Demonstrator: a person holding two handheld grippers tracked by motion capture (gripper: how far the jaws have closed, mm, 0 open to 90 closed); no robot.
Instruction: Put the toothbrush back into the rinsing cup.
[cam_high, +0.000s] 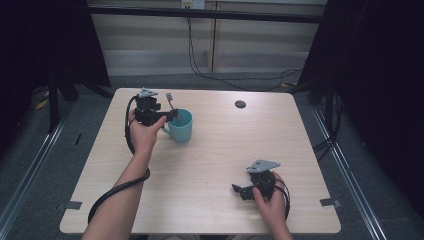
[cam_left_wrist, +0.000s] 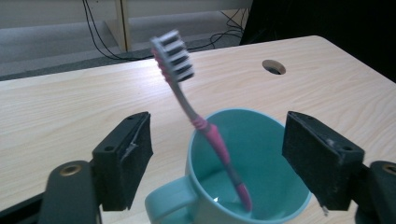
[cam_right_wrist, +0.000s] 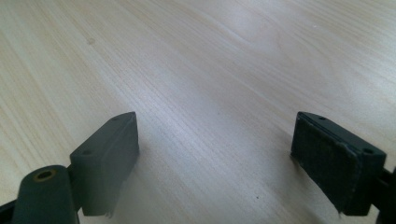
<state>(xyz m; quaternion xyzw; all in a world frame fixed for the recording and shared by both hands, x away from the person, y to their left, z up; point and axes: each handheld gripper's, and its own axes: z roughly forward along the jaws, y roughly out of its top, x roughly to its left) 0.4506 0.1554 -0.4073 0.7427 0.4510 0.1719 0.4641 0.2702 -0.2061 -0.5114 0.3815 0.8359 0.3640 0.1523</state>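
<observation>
My left hand-held gripper (cam_high: 170, 116) is up at about ten o'clock on the bench, right by the round teal cup (cam_high: 181, 125). Its two black jaws are spread wide apart. They press on nothing. In the left gripper view the cup (cam_left_wrist: 252, 154) sits low between the jaws, and the jaws stand clear of it on both sides.

A pink and grey plastic toothbrush (cam_left_wrist: 205, 128) stands in the cup. Its bottom end rests down on the floor of the cup, toward four o'clock inside it. It leans on the cup's rim and tips up toward eleven o'clock. The brush head with its grey and white bristles sticks high out above the rim. The head looks a bit blurry. No jaw touches the toothbrush. From the high view I can see the top of the toothbrush (cam_high: 170, 100) poking up behind my gripper. The cup's handle points back toward my left hand (cam_high: 142, 134).

My right hand-held gripper (cam_high: 239, 190) is far from the cup, at about five o'clock on the bench, near my side. My right hand (cam_high: 272, 205) holds it low over the wood. Its jaws are wide open too, with bare wood between them.

The light wooden bench (cam_high: 225, 145) has a small dark round hole (cam_high: 240, 104) at about one o'clock.
</observation>
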